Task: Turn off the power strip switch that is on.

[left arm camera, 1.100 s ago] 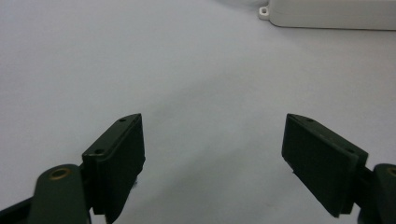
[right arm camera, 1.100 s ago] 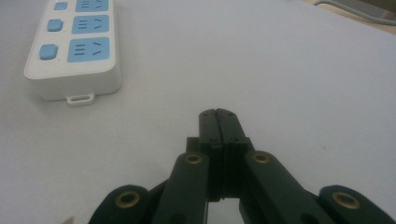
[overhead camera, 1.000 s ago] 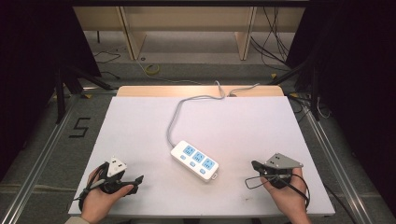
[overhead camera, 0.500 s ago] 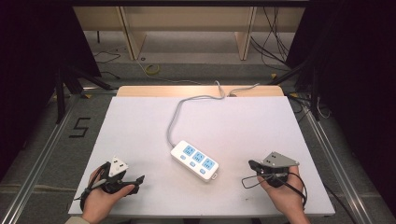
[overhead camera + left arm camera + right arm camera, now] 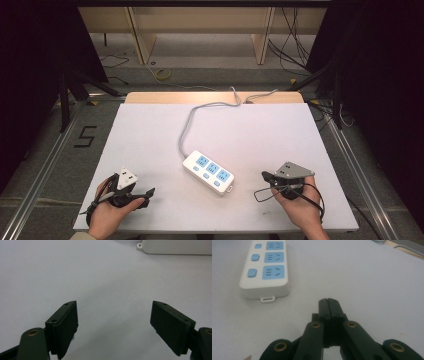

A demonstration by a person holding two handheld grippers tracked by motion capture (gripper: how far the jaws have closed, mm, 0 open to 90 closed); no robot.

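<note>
The left gripper (image 5: 113,326) rests spread wide on the table (image 5: 150,135). The right gripper (image 5: 329,305), jaws pressed together, points toward the power strip (image 5: 209,171) nearby.

One power strip (image 5: 209,172), three sockets, three switches, two grippers.

The strip (image 5: 209,172) is white with three light-blue sockets and blue buttons; its cord (image 5: 189,126) is grey. The table (image 5: 250,130) is white, both grippers' jaws black.

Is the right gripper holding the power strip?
No, the right gripper has its jaws shut on nothing, and the power strip lies apart on the table.
</note>
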